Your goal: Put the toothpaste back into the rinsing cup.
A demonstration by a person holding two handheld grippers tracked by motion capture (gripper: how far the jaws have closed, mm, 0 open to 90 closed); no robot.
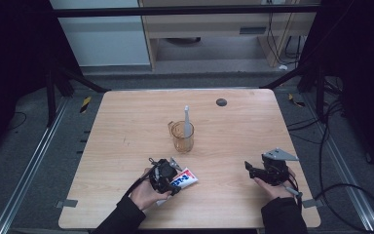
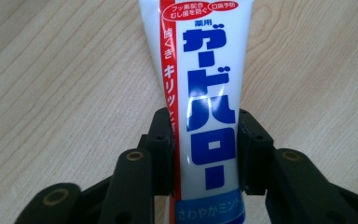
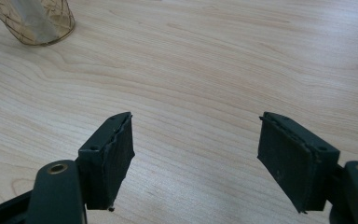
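From the high view, a pale wooden table (image 1: pixel 126 122) with rounded corners stands on a grey carpeted floor (image 1: pixel 24 146) inside a dark frame of black struts. Metal rails (image 1: pixel 34 161) run along the floor on either side, black cables (image 1: pixel 341 161) lie to the right, and a light cabinet wall (image 1: pixel 107 39) and a wooden shelf unit (image 1: pixel 209 24) close off the far side of the room. A small dark round disc (image 1: pixel 221 102) sits near the table's far edge. Toward the middle stands a clear amber plastic mug (image 1: pixel 182 137) with a white toothbrush (image 1: pixel 187 121) upright in it. Near the front edge, left of centre, lies a white toothpaste tube with blue and red print (image 1: pixel 183 179), and the left gripper (image 1: pixel 168 176) sits over its nearer end. The right gripper (image 1: pixel 253 170), with its grey three-cornered plate on top, is held near the front right corner, well apart from the tube.

In the left gripper view, the toothpaste tube (image 2: pixel 205 93) lies flat on the wood grain, running lengthwise away from the camera. The left gripper (image 2: pixel 207 149) has its two black jaws on either side of the tube, the pads (image 2: pixel 161 140) tight against its edges, clamped on it.

In the right gripper view, the right gripper (image 3: pixel 196 149) has its jaws wide apart over bare wood, with nothing between them. The base of the amber mug (image 3: pixel 37 21) shows at the top left corner.
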